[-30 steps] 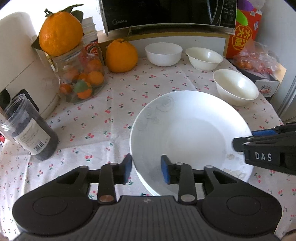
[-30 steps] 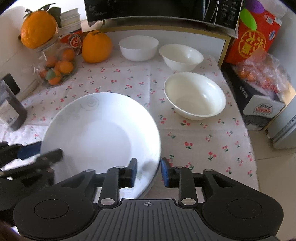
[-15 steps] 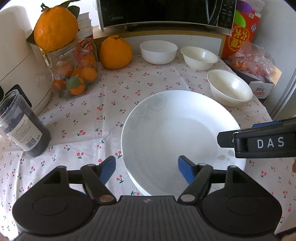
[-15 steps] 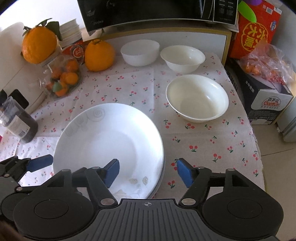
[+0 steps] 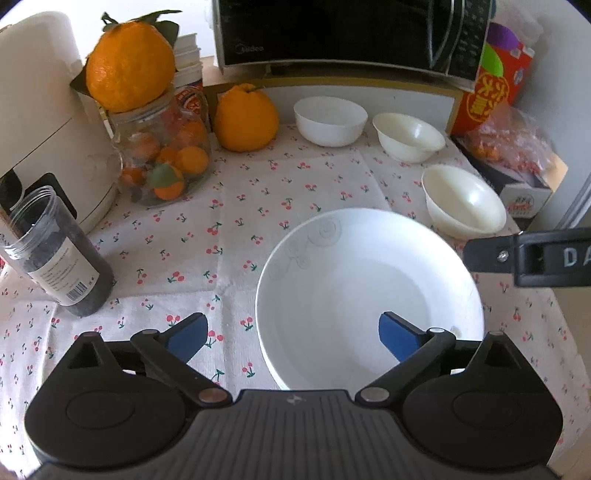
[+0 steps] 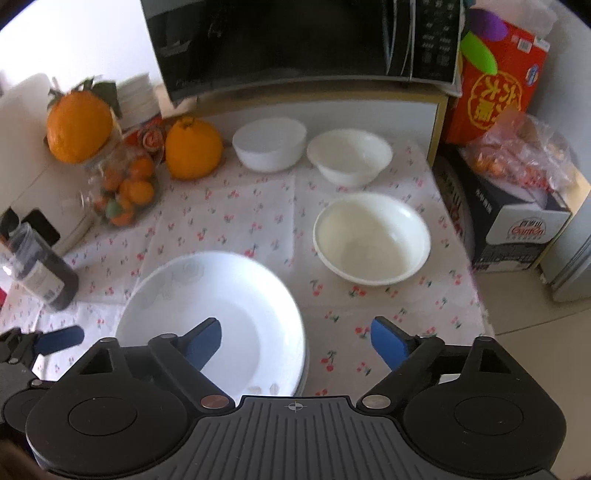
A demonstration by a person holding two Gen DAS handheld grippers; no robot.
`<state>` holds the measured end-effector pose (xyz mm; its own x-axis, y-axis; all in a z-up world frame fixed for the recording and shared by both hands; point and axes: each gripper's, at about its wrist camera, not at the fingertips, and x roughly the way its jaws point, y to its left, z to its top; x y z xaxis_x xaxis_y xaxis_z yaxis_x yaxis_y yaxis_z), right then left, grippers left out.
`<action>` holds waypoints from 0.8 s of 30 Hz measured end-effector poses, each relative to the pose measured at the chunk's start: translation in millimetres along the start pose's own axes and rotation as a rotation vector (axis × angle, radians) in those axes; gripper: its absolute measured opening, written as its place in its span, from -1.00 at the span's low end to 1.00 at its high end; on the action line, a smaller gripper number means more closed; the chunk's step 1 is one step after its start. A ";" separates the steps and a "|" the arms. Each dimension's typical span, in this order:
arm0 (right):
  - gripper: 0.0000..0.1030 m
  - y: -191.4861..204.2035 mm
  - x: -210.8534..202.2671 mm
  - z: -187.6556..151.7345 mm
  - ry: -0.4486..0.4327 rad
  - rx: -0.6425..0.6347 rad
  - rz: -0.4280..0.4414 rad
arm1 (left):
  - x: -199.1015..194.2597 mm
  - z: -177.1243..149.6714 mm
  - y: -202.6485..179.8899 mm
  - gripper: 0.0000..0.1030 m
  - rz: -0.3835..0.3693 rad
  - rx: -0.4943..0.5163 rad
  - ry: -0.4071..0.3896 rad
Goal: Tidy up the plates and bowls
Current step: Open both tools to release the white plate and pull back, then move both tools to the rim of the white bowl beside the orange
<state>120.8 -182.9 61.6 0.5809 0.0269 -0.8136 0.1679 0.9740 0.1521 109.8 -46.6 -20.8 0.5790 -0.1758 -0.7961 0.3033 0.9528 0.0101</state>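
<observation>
A white plate with a faint swirl pattern lies on top of a short stack on the cherry-print tablecloth. My left gripper hangs over its near left rim, jaws opening wide, pads clear of the rim. My right gripper hovers over the right rim of the plate, jaws also opening, touching nothing. Three white bowls stand behind: a wide bowl right of the plate, and two smaller bowls at the back.
A jar of small oranges topped by a big orange, another big orange, a dark jar and a white appliance crowd the left. A microwave stands behind. Boxes and the table edge lie right.
Both grippers went from nearly shut on the plate's rim to wide open, letting it go. The right gripper rose and drew back a little; the plate now rests on the stack.
</observation>
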 end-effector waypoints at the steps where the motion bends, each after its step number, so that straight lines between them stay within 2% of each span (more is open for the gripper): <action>1: 0.78 -1.1 -2.5 2.7 -0.005 0.005 0.001 | -1.2 1.3 0.4 0.95 -0.002 -0.007 -0.002; 8: 0.87 -8.7 -16.4 24.2 -0.052 0.038 0.007 | -9.8 11.9 2.0 0.99 -0.018 -0.046 -0.022; 12: 0.89 -12.7 -13.2 43.5 -0.065 0.070 0.023 | -5.5 27.0 8.1 0.99 -0.040 -0.101 -0.014; 16: 0.89 -14.3 0.4 66.0 -0.065 0.074 0.029 | 2.3 46.6 16.1 0.99 -0.055 -0.173 -0.015; 24: 0.89 -16.8 37.6 111.0 -0.088 0.087 0.052 | 30.4 96.6 21.8 0.99 -0.001 -0.235 -0.075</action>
<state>228.2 -223.2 90.7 0.6575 0.0529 -0.7516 0.2022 0.9485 0.2437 207.2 -55.1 13.6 0.6363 -0.1865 -0.7486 0.1250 0.9824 -0.1385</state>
